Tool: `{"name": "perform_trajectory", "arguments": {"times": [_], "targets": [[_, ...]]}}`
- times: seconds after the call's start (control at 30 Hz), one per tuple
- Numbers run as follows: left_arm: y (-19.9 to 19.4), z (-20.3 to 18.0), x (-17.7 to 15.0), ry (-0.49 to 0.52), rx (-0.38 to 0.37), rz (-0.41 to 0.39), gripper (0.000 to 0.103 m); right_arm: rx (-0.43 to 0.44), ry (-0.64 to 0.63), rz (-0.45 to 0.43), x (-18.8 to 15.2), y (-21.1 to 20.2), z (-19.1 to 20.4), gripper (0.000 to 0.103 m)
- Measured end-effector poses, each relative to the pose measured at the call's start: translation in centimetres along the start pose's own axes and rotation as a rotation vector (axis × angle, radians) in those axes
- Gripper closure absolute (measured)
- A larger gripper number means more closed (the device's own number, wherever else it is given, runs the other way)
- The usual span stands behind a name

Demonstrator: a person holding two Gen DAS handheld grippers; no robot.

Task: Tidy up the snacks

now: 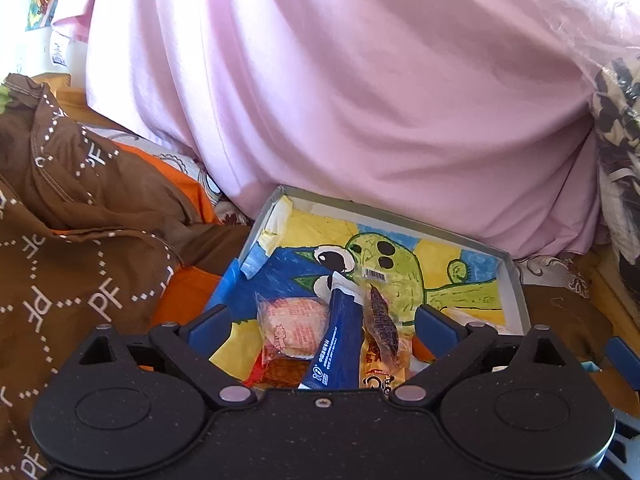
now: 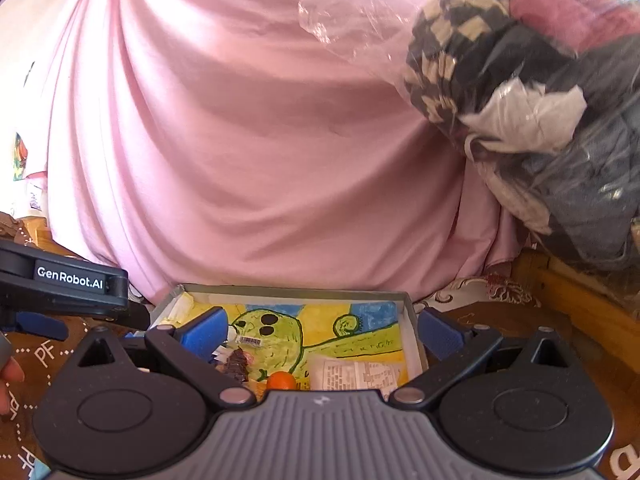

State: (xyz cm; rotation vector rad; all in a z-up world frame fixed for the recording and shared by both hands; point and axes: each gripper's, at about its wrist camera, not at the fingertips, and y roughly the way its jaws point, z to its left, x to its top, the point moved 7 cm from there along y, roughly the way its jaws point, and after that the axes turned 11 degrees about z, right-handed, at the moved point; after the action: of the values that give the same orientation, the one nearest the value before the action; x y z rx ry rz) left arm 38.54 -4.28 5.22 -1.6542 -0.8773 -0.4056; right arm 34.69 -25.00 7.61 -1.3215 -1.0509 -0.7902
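A shallow grey box (image 1: 514,280) lined with a painted green-creature picture lies on the bed. In the left wrist view several wrapped snacks lie in its near end: a pink round cake packet (image 1: 294,330), a blue stick pack (image 1: 338,344), a clear packet with a dark strip (image 1: 382,322) and an orange packet (image 1: 380,372). My left gripper (image 1: 322,326) hovers open over them, holding nothing. The right wrist view shows the same box (image 2: 412,320), the dark strip (image 2: 238,362), a small orange fruit (image 2: 282,381) and a white packet (image 2: 356,372). My right gripper (image 2: 320,330) is open and empty above the box.
A large pink fabric mass (image 1: 340,92) rises right behind the box. Brown patterned bedding (image 1: 68,264) with an orange layer lies to the left. A clear bag of clothes (image 2: 540,100) bulges at the right. The left gripper's body (image 2: 64,284) and a hand's fingertips (image 2: 8,384) show at the left edge.
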Motion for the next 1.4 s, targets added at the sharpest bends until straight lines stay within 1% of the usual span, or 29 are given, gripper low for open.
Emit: {"name": "perform_trajectory", "arguments": {"times": [0.2, 0.57, 0.67, 0.83, 1.03, 1.13, 1.27, 1.4], "targets": [[-2.0, 0.1, -0.2, 0.002, -0.004, -0.013, 0.004, 0.002, -0.026, -0.017, 0.7, -1.8, 0.7, 0.0], [-5.7, 0.5, -0.5, 0.015, -0.01, -0.028, 0.004, 0.01, 0.019, -0.027, 1.4, -4.5, 0.5, 0.0], [-6.9, 1.0, -0.7, 0.009, -0.003, -0.033, 0.004, 0.03, 0.03, -0.038, 1.6, -5.4, 0.6, 0.0], [-9.1, 2.1, -1.1, 0.0, -0.01, -0.016, 0.003, 0.06, 0.067, -0.052, 1.7, -7.2, 0.3, 0.0], [-11.5, 3.0, -2.6, 0.015, -0.018, -0.03, 0.003, 0.09, 0.059, -0.079, 1.8, -9.6, 0.7, 0.0], [-12.6, 3.4, -3.6, 0.015, -0.012, -0.042, 0.003, 0.104, 0.054, -0.086, 1.4, -10.9, 1.2, 0.0], [-14.8, 4.5, -4.9, -0.019, -0.006, -0.107, 0.001, 0.108, 0.033, -0.091, 0.9, -12.5, 1.8, 0.0], [-16.3, 5.0, -6.0, 0.003, 0.011, -0.142, 0.001, 0.108, 0.037, -0.089, 0.4, -13.7, 2.1, 0.0]]}}
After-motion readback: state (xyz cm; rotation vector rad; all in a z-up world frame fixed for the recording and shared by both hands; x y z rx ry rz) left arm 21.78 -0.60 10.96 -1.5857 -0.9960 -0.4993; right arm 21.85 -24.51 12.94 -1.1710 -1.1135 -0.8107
